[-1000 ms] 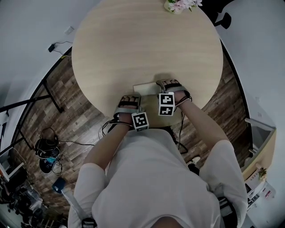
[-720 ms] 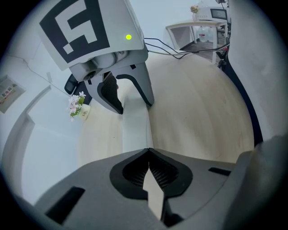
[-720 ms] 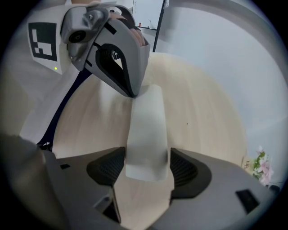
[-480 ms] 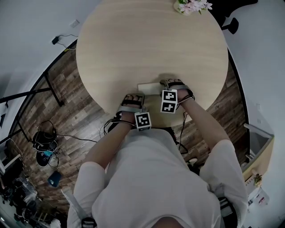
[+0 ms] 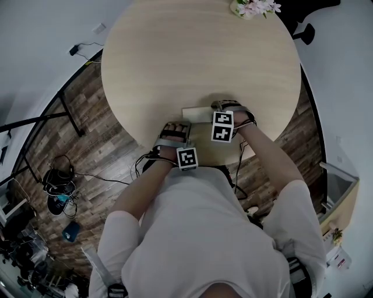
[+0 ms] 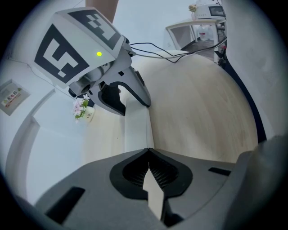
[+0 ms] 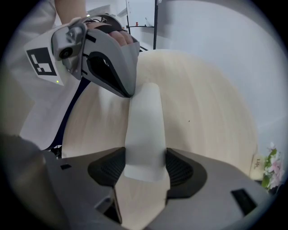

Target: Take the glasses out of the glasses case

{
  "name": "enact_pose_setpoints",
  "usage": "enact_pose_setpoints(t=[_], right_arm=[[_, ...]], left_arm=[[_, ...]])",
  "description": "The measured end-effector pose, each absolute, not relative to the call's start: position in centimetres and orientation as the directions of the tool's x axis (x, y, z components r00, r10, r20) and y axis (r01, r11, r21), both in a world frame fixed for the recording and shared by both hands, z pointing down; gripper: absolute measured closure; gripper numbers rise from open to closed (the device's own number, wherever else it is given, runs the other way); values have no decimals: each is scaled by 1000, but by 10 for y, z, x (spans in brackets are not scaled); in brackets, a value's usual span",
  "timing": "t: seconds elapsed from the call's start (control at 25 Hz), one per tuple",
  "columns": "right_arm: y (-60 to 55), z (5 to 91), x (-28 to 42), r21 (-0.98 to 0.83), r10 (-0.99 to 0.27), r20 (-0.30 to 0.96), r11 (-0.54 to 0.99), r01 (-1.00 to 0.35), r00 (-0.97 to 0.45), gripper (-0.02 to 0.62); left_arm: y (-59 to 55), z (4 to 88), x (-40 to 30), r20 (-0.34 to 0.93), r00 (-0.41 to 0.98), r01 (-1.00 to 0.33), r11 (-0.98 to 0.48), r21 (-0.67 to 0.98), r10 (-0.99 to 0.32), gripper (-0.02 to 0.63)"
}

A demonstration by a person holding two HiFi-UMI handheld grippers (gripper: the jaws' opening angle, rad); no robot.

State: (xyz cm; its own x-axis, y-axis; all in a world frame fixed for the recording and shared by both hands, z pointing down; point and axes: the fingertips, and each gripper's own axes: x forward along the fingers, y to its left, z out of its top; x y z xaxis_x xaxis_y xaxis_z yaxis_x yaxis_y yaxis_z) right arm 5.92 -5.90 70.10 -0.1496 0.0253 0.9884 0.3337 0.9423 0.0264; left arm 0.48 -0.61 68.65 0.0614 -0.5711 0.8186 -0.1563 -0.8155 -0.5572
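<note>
A white glasses case [image 5: 195, 112] lies closed near the round table's front edge, between my two grippers. In the right gripper view the case [image 7: 145, 130] runs away from me, and my right gripper [image 7: 144, 159] is shut on its near end, a pad against each side. At its far end sits my left gripper [image 7: 128, 93]. In the left gripper view the left gripper [image 6: 148, 152] has its tips together on a thin pale edge at the case's [image 6: 136, 130] near end. My right gripper [image 6: 129, 105] holds the other end. No glasses show.
The pale wooden table [image 5: 198, 52] stretches away beyond the case. A small pot of pink flowers [image 5: 253, 7] stands at its far edge. Dark wood floor, cables and a metal frame lie to the left of the table.
Both grippers stay at the ends of the case. The right gripper's marker cube has tilted slightly, and the head view has shifted a little.
</note>
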Motion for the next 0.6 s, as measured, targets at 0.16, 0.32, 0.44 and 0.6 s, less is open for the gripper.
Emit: enact_pose_setpoints(t=[0.16, 0.32, 0.44, 0.6], right_arm=[[-58, 703, 59, -27, 71, 990, 941, 336, -120, 318], [-58, 707, 60, -87, 122, 989, 937, 337, -83, 318], [-59, 705, 58, -117, 151, 985, 934, 339, -78, 317], [-60, 706, 58, -169, 204, 977, 925, 340, -69, 318]], left_arm=[[-5, 686, 5, 808, 66, -157, -806, -571, -585, 598], [-6, 689, 5, 805, 57, -126, -804, -581, -590, 598], [-11, 683, 3, 776, 50, -95, -776, -623, -629, 598], [-18, 675, 2, 737, 34, -74, -737, -672, -675, 598]])
